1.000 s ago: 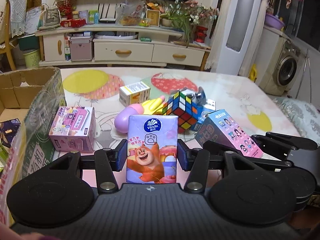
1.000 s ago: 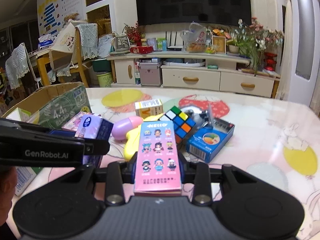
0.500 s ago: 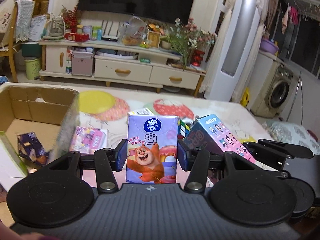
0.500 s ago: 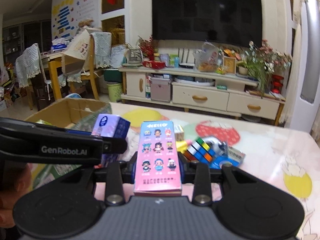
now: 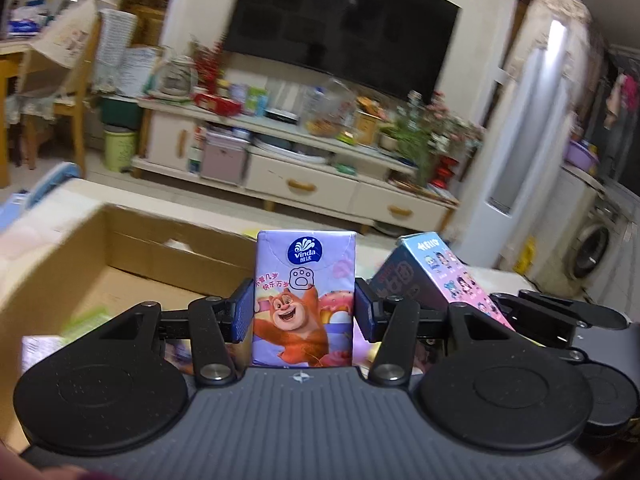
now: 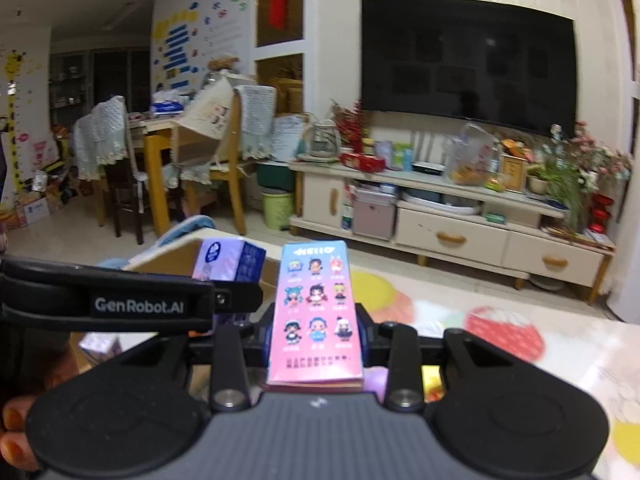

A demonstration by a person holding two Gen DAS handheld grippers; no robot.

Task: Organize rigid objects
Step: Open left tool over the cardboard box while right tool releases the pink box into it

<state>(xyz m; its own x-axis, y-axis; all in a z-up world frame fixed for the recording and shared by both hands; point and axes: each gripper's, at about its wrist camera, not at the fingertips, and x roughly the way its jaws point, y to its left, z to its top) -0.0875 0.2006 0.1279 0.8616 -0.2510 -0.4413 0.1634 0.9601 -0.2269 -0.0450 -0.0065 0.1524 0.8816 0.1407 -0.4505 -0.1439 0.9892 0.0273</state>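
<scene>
Cardboard box (image 5: 132, 252) lies open ahead and to the left of the left hand-held gripper (image 5: 304, 312), with a few items already on its floor. Right of it, the patterned surface (image 6: 500, 332) runs out ahead of the right hand-held gripper (image 6: 316, 340). That gripper is clamped on a tall pink figure box (image 6: 316, 312), held upright and clear of the surface. The left one pinches a purple tissue pack (image 5: 304, 296) between its blue pads, also upright, just short of the box. This looks like the carrying step; next, each load likely needs moving over the opening, lowering, then releasing.
</scene>
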